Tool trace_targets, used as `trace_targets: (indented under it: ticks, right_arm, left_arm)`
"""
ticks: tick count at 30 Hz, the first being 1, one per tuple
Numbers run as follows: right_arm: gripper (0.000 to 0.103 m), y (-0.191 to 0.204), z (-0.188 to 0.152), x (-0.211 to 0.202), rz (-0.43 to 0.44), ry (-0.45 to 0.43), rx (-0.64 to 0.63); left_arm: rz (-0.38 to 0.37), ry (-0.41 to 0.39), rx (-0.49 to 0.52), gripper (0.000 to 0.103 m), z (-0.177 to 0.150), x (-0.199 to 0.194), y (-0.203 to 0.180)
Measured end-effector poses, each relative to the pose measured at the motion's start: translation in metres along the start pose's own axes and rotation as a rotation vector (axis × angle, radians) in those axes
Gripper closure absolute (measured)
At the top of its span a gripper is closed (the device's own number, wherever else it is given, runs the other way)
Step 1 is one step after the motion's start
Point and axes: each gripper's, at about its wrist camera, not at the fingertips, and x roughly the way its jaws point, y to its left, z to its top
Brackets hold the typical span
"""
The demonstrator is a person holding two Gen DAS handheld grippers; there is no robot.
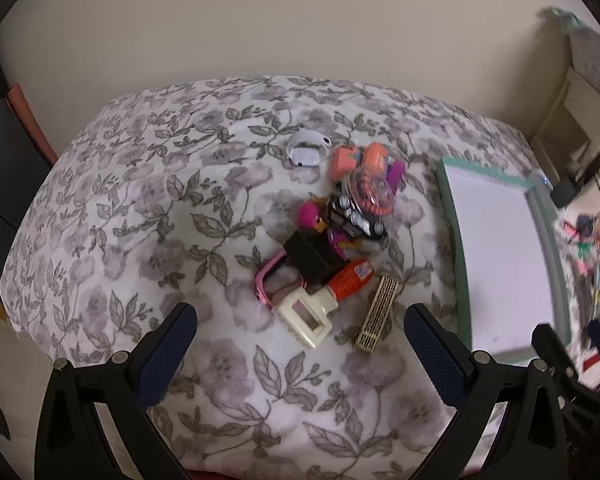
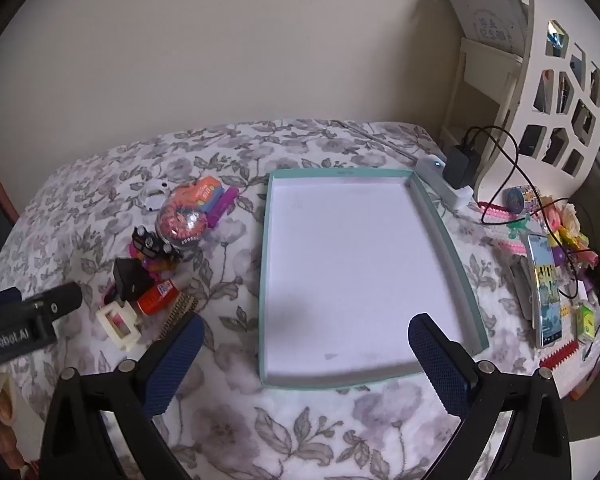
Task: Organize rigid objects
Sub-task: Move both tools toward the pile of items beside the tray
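left gripper (image 1: 300, 332) spread above toy pile (image 1: 332, 232) | right gripper (image 2: 304, 344) spread (nothing held) over tray (image 2: 448, 240)

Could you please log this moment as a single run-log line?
left claw: open, over toy pile | right claw: open, over tray | tray: nothing inside | toys: all on bedspread

L gripper (image 1: 300, 320) & R gripper (image 2: 304, 332): 2 fingers each, apparently spread wide, empty.

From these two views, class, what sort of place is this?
Probably a bedroom: a floral bedspread against a plain wall, a white cut-out shelf unit alongside, and small toys piled near a shallow box.
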Motion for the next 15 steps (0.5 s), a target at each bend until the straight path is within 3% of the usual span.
trace_targets:
  ticks: [8, 15]
  right_arm:
    - [0.0, 0.006, 0.055, -0.007, 0.032, -0.047, 0.041]
    - [0.0, 0.031, 0.068, 0.031, 0.068, 0.01, 0.038]
  left_arm:
    - [0.018, -0.019, -0.099, 0.0, 0.052, -0.011, 0.002]
    - [0.09, 0.075, -0.137, 0.0, 0.058, 0.039, 0.014]
